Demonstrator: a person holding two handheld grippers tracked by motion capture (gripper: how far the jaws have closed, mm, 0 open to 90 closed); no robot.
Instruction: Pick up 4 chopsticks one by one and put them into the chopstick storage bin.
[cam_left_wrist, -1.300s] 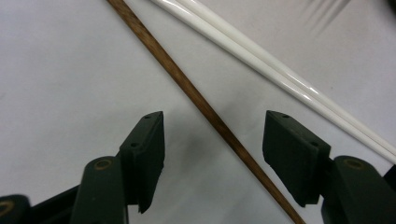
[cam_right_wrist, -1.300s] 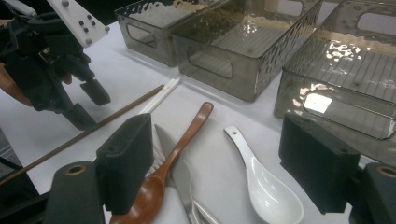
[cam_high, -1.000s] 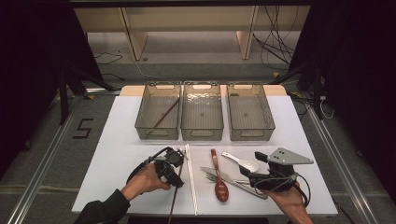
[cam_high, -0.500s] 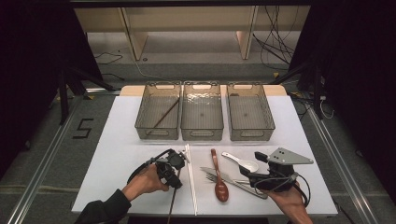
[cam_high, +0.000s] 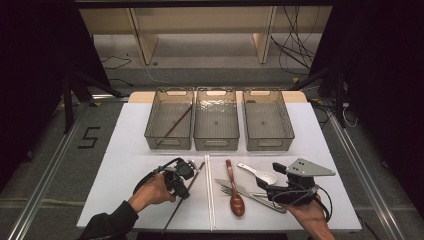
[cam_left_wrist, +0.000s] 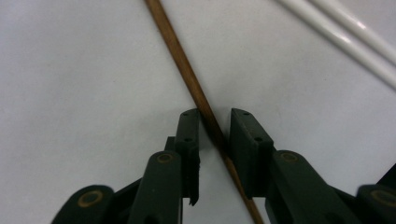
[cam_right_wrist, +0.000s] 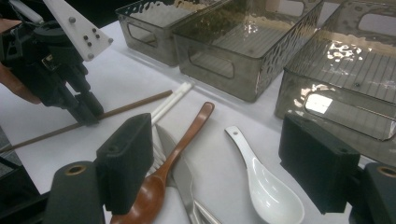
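A brown chopstick (cam_high: 173, 215) lies slantwise on the white table (cam_high: 125, 165), left of a pair of white chopsticks (cam_high: 208, 200). My left gripper (cam_high: 186, 192) points down over it. Its jaws have just been closing and now straddle the chopstick (cam_left_wrist: 177, 56) with a small gap still at the pads (cam_left_wrist: 188, 135). My right gripper (cam_high: 267, 180) rests at the front right, jaws wide apart with nothing between them. Below it lie a wooden spoon (cam_right_wrist: 182, 140), a white ceramic spoon (cam_right_wrist: 266, 186) and a knife (cam_right_wrist: 184, 179).
Three clear smoked bins stand in a row at the back: the left bin (cam_high: 150, 131) holds another brown chopstick (cam_high: 177, 121), the middle bin (cam_high: 216, 145) and right bin (cam_high: 289, 131) look bare. A fork and knife (cam_high: 252, 196) lie between the two spoons.
The left gripper's jaws have narrowed around the brown chopstick. Both hands stay where they were, and the cutlery has not moved.
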